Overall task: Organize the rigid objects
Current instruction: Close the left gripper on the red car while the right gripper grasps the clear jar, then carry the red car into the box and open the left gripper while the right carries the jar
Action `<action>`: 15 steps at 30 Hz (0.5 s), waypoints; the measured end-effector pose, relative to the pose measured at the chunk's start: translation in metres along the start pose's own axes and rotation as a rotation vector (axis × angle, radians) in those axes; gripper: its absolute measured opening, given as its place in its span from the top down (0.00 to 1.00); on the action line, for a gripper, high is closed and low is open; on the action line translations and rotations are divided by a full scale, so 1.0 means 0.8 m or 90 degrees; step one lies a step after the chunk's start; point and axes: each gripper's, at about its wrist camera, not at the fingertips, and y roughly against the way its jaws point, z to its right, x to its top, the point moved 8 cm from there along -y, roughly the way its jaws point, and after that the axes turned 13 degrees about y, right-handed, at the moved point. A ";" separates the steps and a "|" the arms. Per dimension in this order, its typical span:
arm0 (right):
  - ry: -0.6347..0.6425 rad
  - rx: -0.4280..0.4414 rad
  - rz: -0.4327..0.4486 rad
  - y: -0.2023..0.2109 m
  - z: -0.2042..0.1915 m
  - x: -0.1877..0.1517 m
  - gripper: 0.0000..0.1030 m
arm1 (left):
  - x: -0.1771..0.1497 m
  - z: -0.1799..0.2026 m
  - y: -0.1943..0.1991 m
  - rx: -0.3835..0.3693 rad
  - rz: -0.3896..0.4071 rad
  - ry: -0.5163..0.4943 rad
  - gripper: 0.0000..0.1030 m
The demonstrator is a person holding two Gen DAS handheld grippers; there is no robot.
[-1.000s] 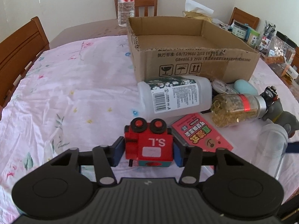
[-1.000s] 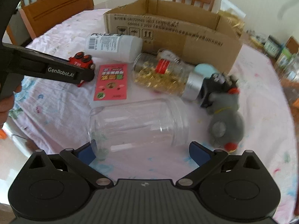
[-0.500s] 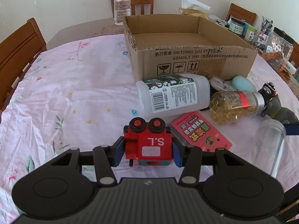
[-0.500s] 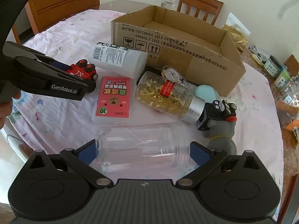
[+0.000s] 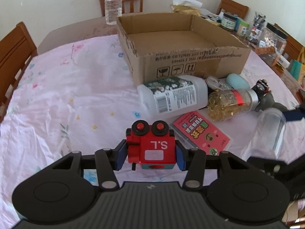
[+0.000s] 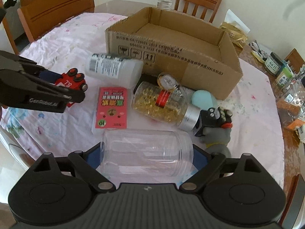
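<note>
The left claw (image 5: pixel 150 153) is clamped on the red toy train (image 5: pixel 151 147), its blue pads pressed against both sides, and the toy is held just above the pink floral cloth of the worktop (image 5: pixel 66 95). Over on the right, the right claw (image 6: pixel 146 157) is closed on the clear plastic jar (image 6: pixel 146 152), which is gripped end to end and lies sideways between the pads. Straight ahead, the open cardboard box (image 5: pixel 190 64) is seen standing on the worktop, its inside bare as far as can be told. In front of the box, the white bottle (image 5: pixel 173 95) is laid on its side, touching the jar of golden capsules (image 5: pixel 228 104), which is also lying down. A pink packet (image 5: pixel 201 136) is spread flat just beside the train. A pale blue egg-shaped thing (image 6: pixel 203 99) is tucked near the box wall, and a grey plush toy (image 6: pixel 217 133) is found beside the capsule jar's silver lid. A water bottle (image 5: pixel 113 2) is stood upright behind the box.
</note>
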 end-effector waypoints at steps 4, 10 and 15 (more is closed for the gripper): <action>-0.009 0.001 0.004 0.013 0.009 0.012 0.08 | 0.014 -0.005 0.024 -0.019 0.008 -0.029 0.51; -0.023 -0.012 0.025 0.035 0.029 0.036 0.08 | 0.045 -0.002 0.058 -0.054 0.025 -0.059 0.51; -0.028 -0.011 0.053 0.044 0.057 0.062 0.08 | 0.076 0.009 0.069 -0.062 0.035 -0.049 0.51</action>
